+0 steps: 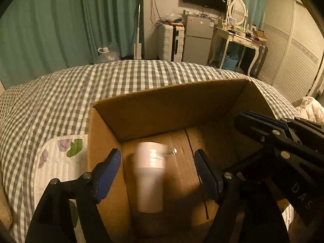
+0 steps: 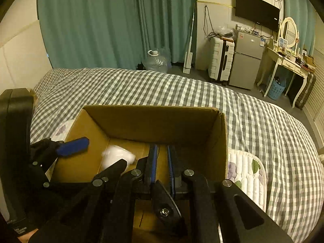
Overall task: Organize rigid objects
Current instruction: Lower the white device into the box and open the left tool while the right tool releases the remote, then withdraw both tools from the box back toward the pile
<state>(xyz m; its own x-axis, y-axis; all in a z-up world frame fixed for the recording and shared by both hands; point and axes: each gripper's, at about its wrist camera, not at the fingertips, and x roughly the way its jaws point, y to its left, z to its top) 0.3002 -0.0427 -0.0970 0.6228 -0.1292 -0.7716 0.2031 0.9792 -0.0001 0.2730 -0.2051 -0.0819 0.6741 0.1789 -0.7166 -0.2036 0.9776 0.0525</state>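
Cardboard box (image 1: 166,105) on checked bedspread (image 1: 60,93). Blurred white plastic cup (image 1: 149,174) inside box near its left wall, between wide-spread left gripper (image 1: 158,174) pads, untouched. Right gripper (image 2: 162,164) over box, jaws narrow, empty.

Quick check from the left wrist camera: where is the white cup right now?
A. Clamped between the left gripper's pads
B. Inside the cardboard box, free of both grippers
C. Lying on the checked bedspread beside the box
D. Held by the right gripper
B: the white cup shows blurred inside the cardboard box, between but clear of the open left gripper's pads; the right gripper is shut on nothing.
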